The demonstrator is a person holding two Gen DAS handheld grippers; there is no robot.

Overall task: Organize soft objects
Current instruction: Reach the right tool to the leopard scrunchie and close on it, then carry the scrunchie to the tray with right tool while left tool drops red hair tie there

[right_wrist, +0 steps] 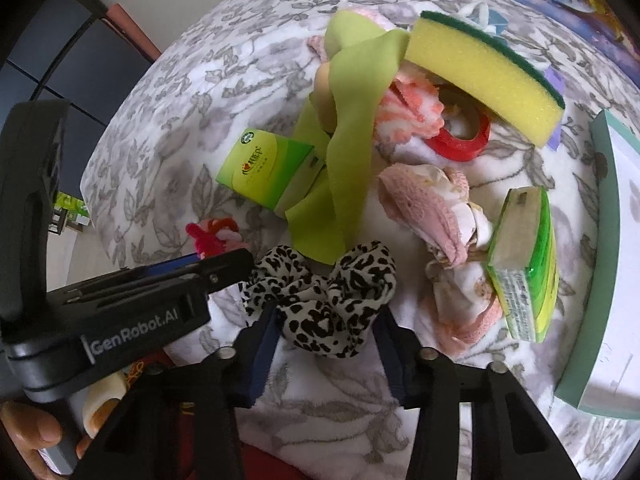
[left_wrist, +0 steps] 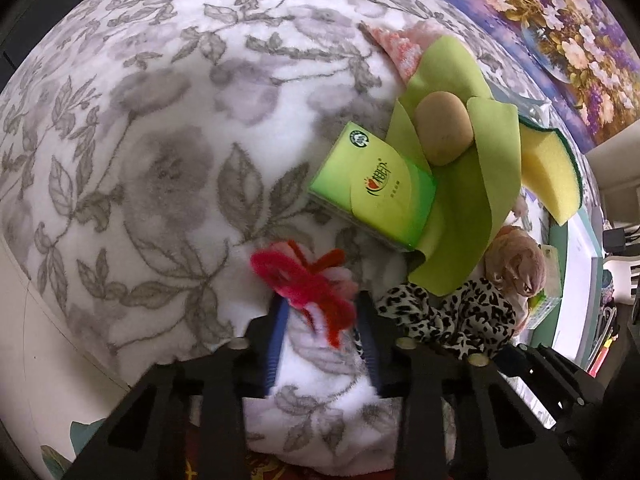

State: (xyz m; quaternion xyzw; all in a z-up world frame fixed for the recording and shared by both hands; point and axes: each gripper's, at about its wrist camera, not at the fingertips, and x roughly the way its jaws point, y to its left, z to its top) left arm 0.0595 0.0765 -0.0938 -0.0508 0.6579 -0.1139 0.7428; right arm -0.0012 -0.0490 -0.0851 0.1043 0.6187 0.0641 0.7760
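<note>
Below, left claw (left_wrist: 320, 316) pinching red pipe-cleaner toy (left_wrist: 308, 280), right claw (right_wrist: 328, 320) pinching leopard scrunchie (right_wrist: 324, 300), floral blanket (left_wrist: 160, 140).

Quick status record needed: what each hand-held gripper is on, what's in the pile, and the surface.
surface: floral fleece blanket
left hand-held gripper: jaws around the red pipe-cleaner toy, contact unclear
right hand-held gripper: jaws straddling the leopard scrunchie, grip unclear
pile: green cloth draped over a tan round object; yellow sponge; red tape roll; pink cloth; green tissue pack
second tissue pack: tilted on edge against the pink cloth
</note>
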